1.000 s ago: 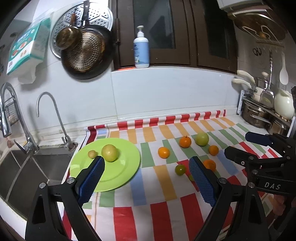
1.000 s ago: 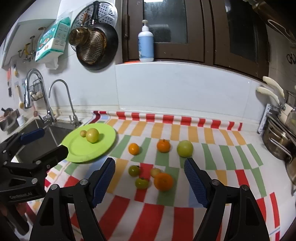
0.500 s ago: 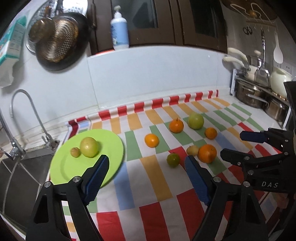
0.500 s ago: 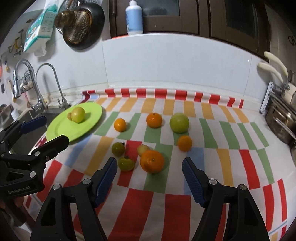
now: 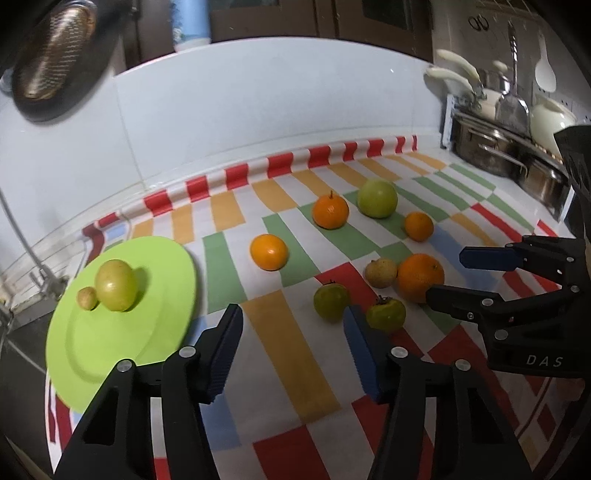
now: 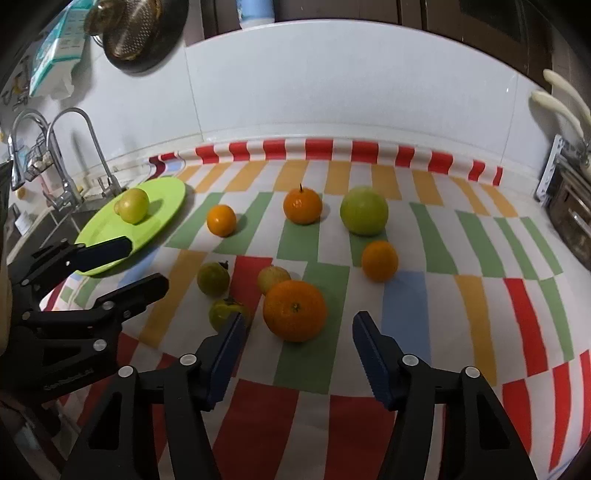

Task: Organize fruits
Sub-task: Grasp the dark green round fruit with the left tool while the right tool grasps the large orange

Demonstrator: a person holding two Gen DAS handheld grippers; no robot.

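A green plate [image 5: 122, 339] [image 6: 162, 206] at the left holds a yellow-green fruit [image 5: 115, 285] and a small brown fruit [image 5: 87, 298]. Several fruits lie on the striped cloth: a big orange [image 6: 294, 311] [image 5: 420, 277], small oranges [image 6: 221, 220] [image 6: 379, 261], a stemmed orange [image 6: 302, 205], a green apple [image 6: 364, 216], two green persimmons [image 6: 213, 279] [image 6: 225, 314] and a pale small fruit [image 6: 272, 277]. My left gripper [image 5: 293, 343] is open and empty, just short of the persimmons [image 5: 331, 301]. My right gripper [image 6: 297, 341] is open and empty, its jaws standing either side of the big orange, just before it.
A sink with taps [image 6: 70, 155] lies left of the plate. Steel pots [image 5: 491, 147] and utensils stand at the right. A white tiled wall [image 6: 332, 99] backs the counter, with pans [image 6: 140, 33] hanging above.
Both grippers have moved forward and down toward the fruit; the right one has closed in on the big orange. Both stay open.
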